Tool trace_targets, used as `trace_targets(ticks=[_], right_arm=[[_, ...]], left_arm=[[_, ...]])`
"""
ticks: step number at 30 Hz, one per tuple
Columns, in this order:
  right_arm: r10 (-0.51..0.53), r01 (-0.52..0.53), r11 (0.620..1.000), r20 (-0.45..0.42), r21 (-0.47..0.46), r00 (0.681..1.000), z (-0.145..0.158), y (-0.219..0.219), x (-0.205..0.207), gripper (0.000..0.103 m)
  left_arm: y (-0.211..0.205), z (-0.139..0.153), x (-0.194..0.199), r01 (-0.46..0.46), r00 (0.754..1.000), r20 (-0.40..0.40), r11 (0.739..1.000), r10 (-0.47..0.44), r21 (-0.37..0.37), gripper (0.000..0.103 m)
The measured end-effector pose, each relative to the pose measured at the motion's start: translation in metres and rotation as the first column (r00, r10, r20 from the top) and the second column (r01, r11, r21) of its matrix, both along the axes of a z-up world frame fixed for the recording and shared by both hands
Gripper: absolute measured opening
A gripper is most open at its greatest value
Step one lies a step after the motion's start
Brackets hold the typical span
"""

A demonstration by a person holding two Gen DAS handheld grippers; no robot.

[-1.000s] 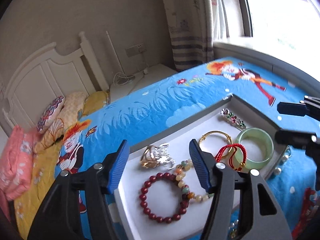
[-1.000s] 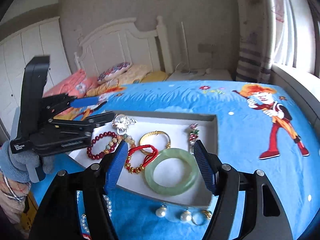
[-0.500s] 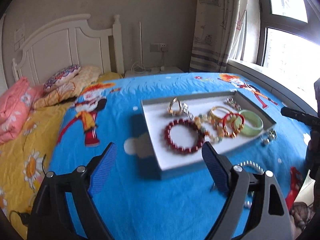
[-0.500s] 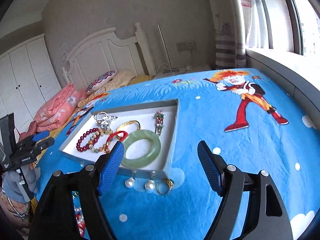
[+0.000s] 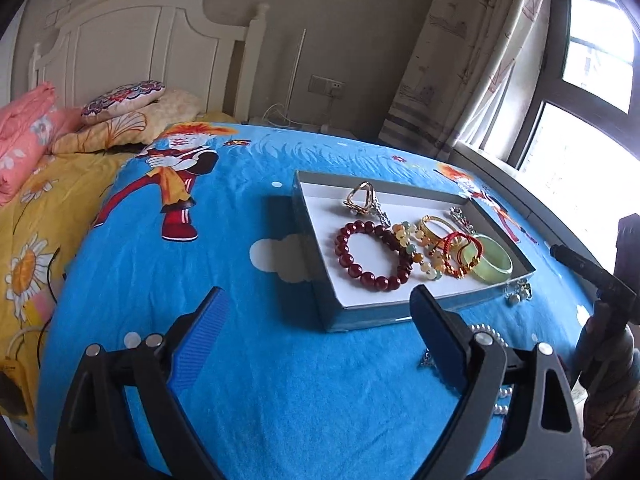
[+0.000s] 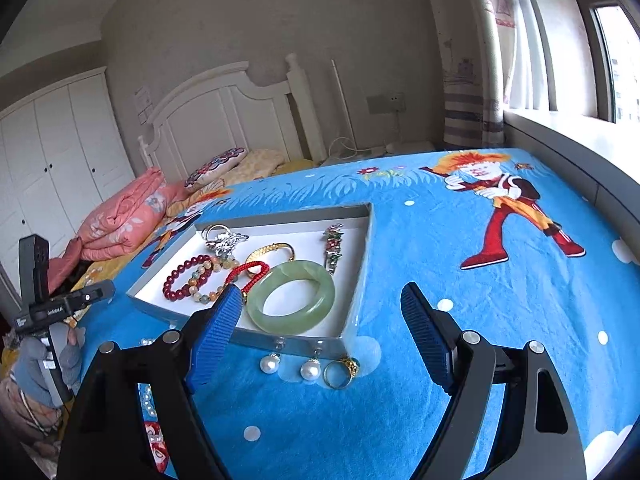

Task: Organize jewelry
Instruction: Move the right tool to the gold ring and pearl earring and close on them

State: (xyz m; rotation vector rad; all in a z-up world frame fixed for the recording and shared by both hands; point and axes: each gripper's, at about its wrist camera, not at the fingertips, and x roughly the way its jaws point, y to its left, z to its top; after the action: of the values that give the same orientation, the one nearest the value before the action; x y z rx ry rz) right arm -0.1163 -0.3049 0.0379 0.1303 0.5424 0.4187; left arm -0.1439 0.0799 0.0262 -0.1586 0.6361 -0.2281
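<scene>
A shallow grey tray (image 5: pixel 352 322) (image 6: pixel 360 248) lies on the blue bedspread. It holds a red bead bracelet (image 5: pixel 374 254) (image 6: pixel 180 280), a mixed bead bracelet (image 5: pixel 418 250), a red cord bracelet (image 5: pixel 460 252) (image 6: pixel 248 272), a gold bangle (image 6: pixel 272 250), a green jade bangle (image 5: pixel 492 266) (image 6: pixel 292 298), a silver and gold piece (image 5: pixel 362 198) (image 6: pixel 222 236) and a gem clip (image 6: pixel 334 246). Two pearl earrings (image 6: pixel 290 366) and a gold ring (image 6: pixel 340 372) lie on the bedspread by the tray's near wall. My left gripper (image 5: pixel 320 320) is open and empty, back from the tray. My right gripper (image 6: pixel 320 312) is open and empty above the tray's near corner.
A pearl strand (image 5: pixel 490 330) lies on the bedspread behind my left gripper's right finger. Pillows (image 5: pixel 124 98) and a pink quilt (image 6: pixel 124 216) lie by the white headboard (image 6: pixel 224 108). A window and curtain (image 5: pixel 472 60) are on the right.
Both grippers have pulled back and up from the tray, so it looks smaller and farther. The jewelry in the tray has not moved.
</scene>
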Motion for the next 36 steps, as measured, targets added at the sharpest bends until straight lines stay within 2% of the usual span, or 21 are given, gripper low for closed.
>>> trace_targets(ticks=[4,7,11,14,16,17,25,29,33,36], right_arm=[[0.024,-0.024,1.000,-0.006,-0.006,1.000,0.001,0.001,-0.003,0.081],[0.020,-0.023,0.999,-0.057,-0.047,0.998,-0.002,0.005,-0.002,0.081],[0.041,-0.068,0.976,-0.131,-0.207,0.991,-0.015,0.019,-0.005,0.080],[0.023,-0.073,0.937,-0.147,-0.342,0.989,-0.028,0.025,-0.008,0.067],[0.019,-0.080,0.940,-0.183,-0.331,0.983,-0.033,0.021,-0.004,0.056],[0.018,-0.081,0.943,-0.194,-0.323,0.981,-0.034,0.019,-0.002,0.055],[0.047,-0.131,0.926,-0.236,-0.354,0.971,-0.038,0.030,0.010,0.050],[0.070,-0.152,0.935,-0.255,-0.319,0.964,-0.037,0.026,0.015,0.046],[0.088,-0.166,0.930,-0.240,-0.328,0.967,-0.036,0.030,0.011,0.026],[0.081,-0.156,0.931,-0.232,-0.330,0.969,-0.036,0.029,0.008,0.025]], left_arm=[[-0.001,-0.001,0.003,0.008,1.000,-0.014,1.000,-0.008,-0.004,0.091],[-0.001,-0.002,0.004,0.009,1.000,-0.020,1.000,-0.009,-0.007,0.092],[0.000,-0.002,0.005,0.013,1.000,-0.019,1.000,-0.014,-0.009,0.092],[-0.001,-0.003,0.005,0.016,1.000,-0.022,1.000,-0.016,-0.009,0.092],[-0.001,-0.003,0.005,0.019,1.000,-0.023,1.000,-0.019,-0.010,0.092],[-0.001,-0.003,0.005,0.021,1.000,-0.023,1.000,-0.021,-0.010,0.092],[-0.007,-0.003,0.003,0.058,0.998,-0.021,0.998,-0.058,0.001,0.092],[-0.024,-0.002,-0.004,0.157,0.987,-0.040,0.987,-0.156,0.039,0.092],[-0.049,-0.005,-0.022,0.252,0.967,-0.064,0.966,-0.248,0.056,0.092],[-0.071,-0.008,-0.035,0.317,0.947,-0.083,0.946,-0.311,0.066,0.092]])
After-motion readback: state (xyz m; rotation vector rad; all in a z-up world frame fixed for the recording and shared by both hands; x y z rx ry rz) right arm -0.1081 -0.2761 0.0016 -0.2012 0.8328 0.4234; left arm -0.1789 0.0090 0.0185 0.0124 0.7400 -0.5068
